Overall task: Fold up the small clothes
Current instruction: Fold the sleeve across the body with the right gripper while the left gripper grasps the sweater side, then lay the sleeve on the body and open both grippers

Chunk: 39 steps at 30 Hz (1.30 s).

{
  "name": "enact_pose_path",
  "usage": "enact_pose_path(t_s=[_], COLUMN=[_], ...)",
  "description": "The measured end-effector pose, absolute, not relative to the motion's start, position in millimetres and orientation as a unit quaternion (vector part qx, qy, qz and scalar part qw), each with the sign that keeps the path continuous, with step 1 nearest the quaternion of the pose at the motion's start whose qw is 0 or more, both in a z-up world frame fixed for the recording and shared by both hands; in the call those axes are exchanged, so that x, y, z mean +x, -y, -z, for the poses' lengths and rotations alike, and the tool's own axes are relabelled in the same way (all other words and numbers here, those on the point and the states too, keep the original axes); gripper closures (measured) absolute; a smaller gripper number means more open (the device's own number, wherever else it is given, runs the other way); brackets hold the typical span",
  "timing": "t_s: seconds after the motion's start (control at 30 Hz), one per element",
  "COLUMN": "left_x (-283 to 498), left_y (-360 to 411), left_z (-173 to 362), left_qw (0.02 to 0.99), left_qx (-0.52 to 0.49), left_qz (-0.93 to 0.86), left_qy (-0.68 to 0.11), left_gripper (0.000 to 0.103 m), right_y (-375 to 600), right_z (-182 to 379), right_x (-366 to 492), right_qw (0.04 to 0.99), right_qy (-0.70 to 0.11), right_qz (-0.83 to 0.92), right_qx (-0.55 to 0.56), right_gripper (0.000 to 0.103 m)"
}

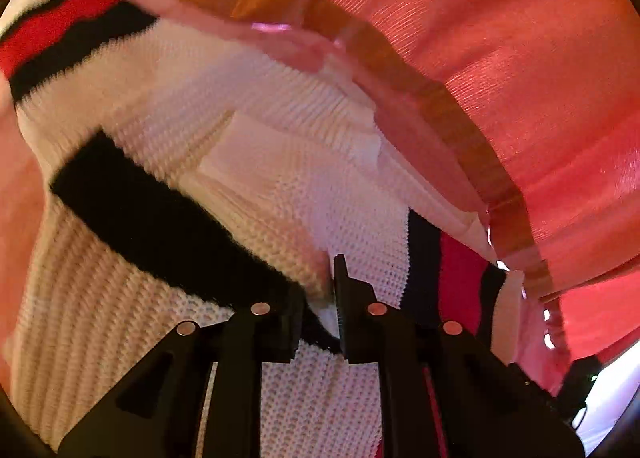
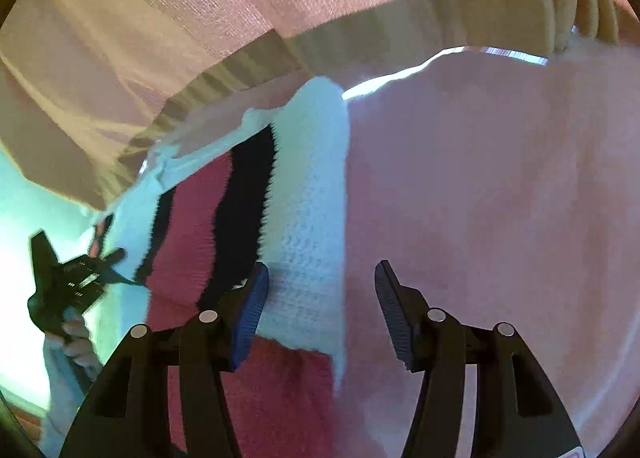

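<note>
Fold barely begun, I judge: my left tongs (image 1: 335, 300) pinch the striped knit sweater (image 1: 248, 161) at its black band, my right tongs (image 2: 322, 308) gape wide over its white edge, garment spread on pink bedding (image 2: 500, 177), still unfolded.

The left tool (image 1: 320, 298) points steeply downward, its two black fingers nearly closed together, pinching knit fabric. The right tool (image 2: 320, 310) also angles downward, fingers spread apart, nothing pressed between them.
</note>
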State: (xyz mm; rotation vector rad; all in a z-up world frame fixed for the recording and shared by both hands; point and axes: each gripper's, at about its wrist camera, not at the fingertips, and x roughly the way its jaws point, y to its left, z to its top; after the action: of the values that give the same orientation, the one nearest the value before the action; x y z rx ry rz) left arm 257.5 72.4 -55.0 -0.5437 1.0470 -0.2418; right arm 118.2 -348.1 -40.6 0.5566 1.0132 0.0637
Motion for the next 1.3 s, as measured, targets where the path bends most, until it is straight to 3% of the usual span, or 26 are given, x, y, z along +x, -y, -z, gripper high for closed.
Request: enact_pose_path(t_s=[0.13, 0.17, 0.2, 0.27, 0.4, 0.57, 0.73, 0.9, 1.03, 1.1, 1.3], left_x=[258.4, 258.1, 258.0, 259.1, 258.7, 258.5, 253.4, 258.3, 248.4, 241.4, 203.9], left_y=[-78.7, -78.5, -77.0, -72.1, -61.6, -57.3, -45.3, -59.7, -87.0, -104.6, -178.1], left_z=[58.8, 57.9, 56.5, 52.5, 49.7, 56.7, 47.1, 60.0, 26.0, 8.7, -30.9], left_qw=[0.808, 0.807, 0.81, 0.819, 0.833, 0.828, 0.837, 0.812, 0.829, 0.843, 0.863], left_qx=[-0.289, -0.291, -0.287, -0.273, -0.238, -0.242, -0.209, -0.269, -0.295, -0.294, -0.327], left_qz=[0.118, 0.119, 0.123, 0.121, 0.112, 0.119, 0.142, 0.151, 0.149, 0.129, 0.052], left_qy=[-0.5, -0.499, -0.497, -0.489, -0.486, -0.491, -0.485, -0.496, -0.451, -0.431, -0.382], left_gripper=[0.09, 0.091, 0.091, 0.093, 0.093, 0.093, 0.092, 0.09, 0.09, 0.089, 0.076], right_y=[332.9, 328.9, 326.5, 328.8, 340.3, 354.9, 358.9, 348.4, 337.1, 332.4, 294.7], right_z=[53.2, 53.0, 52.3, 44.8, 10.5, 41.5, 20.9, 40.9, -0.1, -22.3, -33.0], right_x=[124.4, 124.7, 126.6, 127.1, 115.5, 117.3, 110.9, 114.6, 109.5, 99.3, 70.5], right_qw=[0.831, 0.841, 0.845, 0.849, 0.878, 0.849, 0.868, 0.857, 0.884, 0.902, 0.92], right_qy=[-0.485, -0.477, -0.477, -0.465, -0.424, -0.47, -0.44, -0.476, -0.441, -0.411, -0.382], right_qz=[-0.046, -0.045, -0.045, -0.042, -0.016, 0.02, 0.039, 0.055, 0.074, 0.075, 0.022], right_qx=[0.267, 0.251, 0.239, 0.246, 0.221, 0.239, 0.226, 0.188, 0.134, 0.111, 0.086], right_gripper=[0.048, 0.069, 0.082, 0.085, 0.087, 0.087, 0.088, 0.085, 0.084, 0.079, 0.079])
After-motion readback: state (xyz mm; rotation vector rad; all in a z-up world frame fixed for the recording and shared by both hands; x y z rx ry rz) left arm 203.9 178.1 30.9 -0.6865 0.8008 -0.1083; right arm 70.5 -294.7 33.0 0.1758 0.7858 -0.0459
